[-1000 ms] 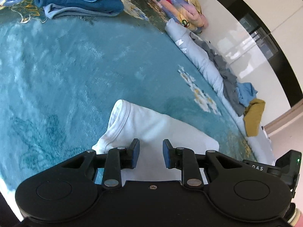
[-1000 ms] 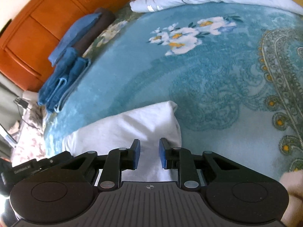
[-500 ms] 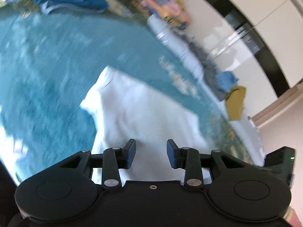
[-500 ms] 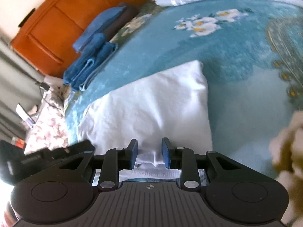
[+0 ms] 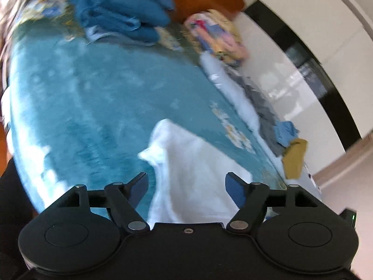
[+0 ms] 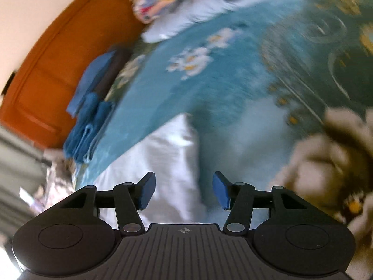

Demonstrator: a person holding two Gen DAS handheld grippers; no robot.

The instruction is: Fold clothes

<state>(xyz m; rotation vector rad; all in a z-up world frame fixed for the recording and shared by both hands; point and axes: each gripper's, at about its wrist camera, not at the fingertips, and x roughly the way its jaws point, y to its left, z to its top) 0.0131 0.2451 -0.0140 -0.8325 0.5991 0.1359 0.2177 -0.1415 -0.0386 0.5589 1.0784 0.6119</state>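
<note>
White garment point(image 5: 198, 170) lay folded on the teal bedspread point(image 5: 93, 107), beneath both grippers. Left gripper point(image 5: 186, 186) and right gripper point(image 6: 183, 192) stood apart, gripping nothing. Any further fold would want both near corners pinched evenly.

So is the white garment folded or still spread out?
Folded, it seems: the white garment lies as a compact layered shape on the blanket, with both grippers open and off it. Blur hides details.
</note>
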